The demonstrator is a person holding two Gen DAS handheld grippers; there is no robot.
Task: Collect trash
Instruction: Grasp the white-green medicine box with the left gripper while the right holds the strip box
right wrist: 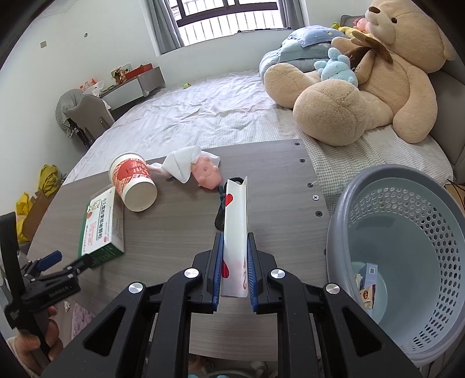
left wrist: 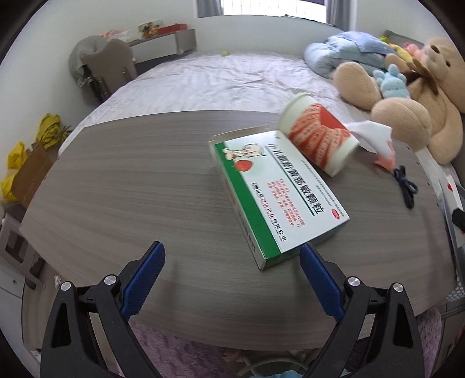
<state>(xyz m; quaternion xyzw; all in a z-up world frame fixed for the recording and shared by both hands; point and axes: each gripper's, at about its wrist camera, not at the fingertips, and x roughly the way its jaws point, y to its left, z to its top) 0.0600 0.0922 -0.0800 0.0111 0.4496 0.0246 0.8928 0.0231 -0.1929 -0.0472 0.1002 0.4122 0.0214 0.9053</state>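
right gripper point(right wrist: 234, 273) clamps card point(right wrist: 236, 226), long axis pointing up-frame | basket point(right wrist: 348, 203) lies at frame right of the fingers, right hand nearer | left gripper point(left wrist: 232, 256) spread wide, empty | box point(left wrist: 276, 192) lies just ahead, frame center-right, corner near right finger

Daylight is coming through a barred window point(right wrist: 232, 20) with grey curtains point(right wrist: 165, 26) in the far wall. White walls point(right wrist: 72, 43) are enclosing the room. A bed point(right wrist: 203, 116) is lying beyond a grey wood table point(left wrist: 130, 189). A grey chair point(right wrist: 87, 113) is standing by a desk point(right wrist: 139, 81) in the corner, with a garment hanging over its back.
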